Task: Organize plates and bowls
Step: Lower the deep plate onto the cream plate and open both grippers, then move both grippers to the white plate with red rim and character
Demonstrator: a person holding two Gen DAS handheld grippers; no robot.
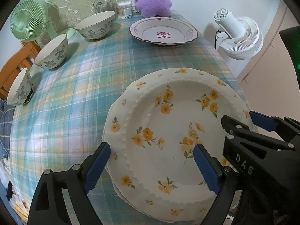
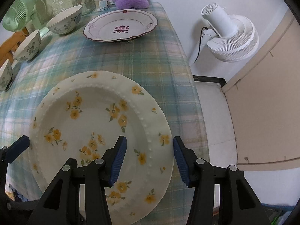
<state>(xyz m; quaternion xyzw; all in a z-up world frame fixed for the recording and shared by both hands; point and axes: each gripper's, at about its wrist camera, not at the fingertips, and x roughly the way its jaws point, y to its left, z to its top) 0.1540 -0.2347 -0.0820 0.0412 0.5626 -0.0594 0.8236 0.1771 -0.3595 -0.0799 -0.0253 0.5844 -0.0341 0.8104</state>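
The yellow-flowered plate [image 1: 168, 131] lies flat on the counter [image 1: 75, 93], between the two sets of jaws, its left rim inside the left gripper [image 1: 151, 161] and its right rim inside the right gripper [image 2: 149, 153]. Both jaws stand released, one pad over the plate's well and the other outside the rim; neither appears to touch the china. In the left view a second edge shows just under the near-left rim, so it probably sits on another plate of the same kind.

It looks like glazed ceramic: stiff, fairly heavy, slick and breakable. The broad rim outside the beaded ridge is the likely place to pinch, one side each, lifting level so it does not slide out.

Ahead of the jaws, well apart, sits a red-trimmed plate [image 1: 163, 32]; ahead and left stand three patterned bowls [image 1: 95, 25], [image 1: 51, 51], [image 1: 18, 88].

How many plates lie beneath cannot be told. The nearest bowl is cut by the right view's edge, and the plate's near rim is hidden behind the gripper bodies.
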